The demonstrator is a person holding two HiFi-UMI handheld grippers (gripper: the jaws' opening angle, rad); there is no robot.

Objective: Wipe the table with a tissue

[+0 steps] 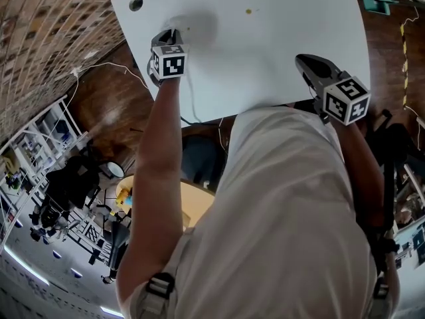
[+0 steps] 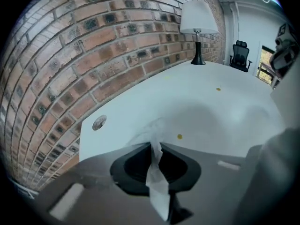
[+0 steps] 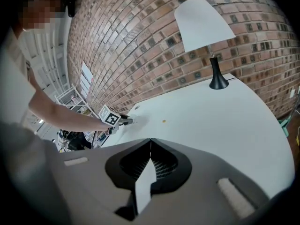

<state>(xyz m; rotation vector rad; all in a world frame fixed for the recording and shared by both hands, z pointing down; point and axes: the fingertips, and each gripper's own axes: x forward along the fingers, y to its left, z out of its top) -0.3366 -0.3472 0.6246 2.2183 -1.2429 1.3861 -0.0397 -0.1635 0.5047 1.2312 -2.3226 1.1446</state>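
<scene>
Left gripper view: the left gripper (image 2: 156,144) has its jaws closed tight on a thin, crumpled white paper tissue (image 2: 157,191). A strip of it runs up between the pads, and the loose bunch beyond the tips lies on the matte white table (image 2: 225,121), near the corner with the round metal grommet hole (image 2: 99,123). A small yellow speck (image 2: 179,136) sits on the tabletop just beside the tissue.

Right gripper view: the right gripper (image 3: 150,142) has its jaws together with nothing caught between them. It hangs over the near side of the table, well apart from the tissue.

Risks, as judged from here:
- the tissue is flimsy and pinched along a narrow strip; dragging it under pressure may tear it or pull it from the jaws
- little tissue shows beyond the tips, so the hard jaws could scrape the tabletop
- a stroke toward the grommet hole could snag the tissue
- a stroke that runs off the nearby table edge would leave the speck behind
</scene>
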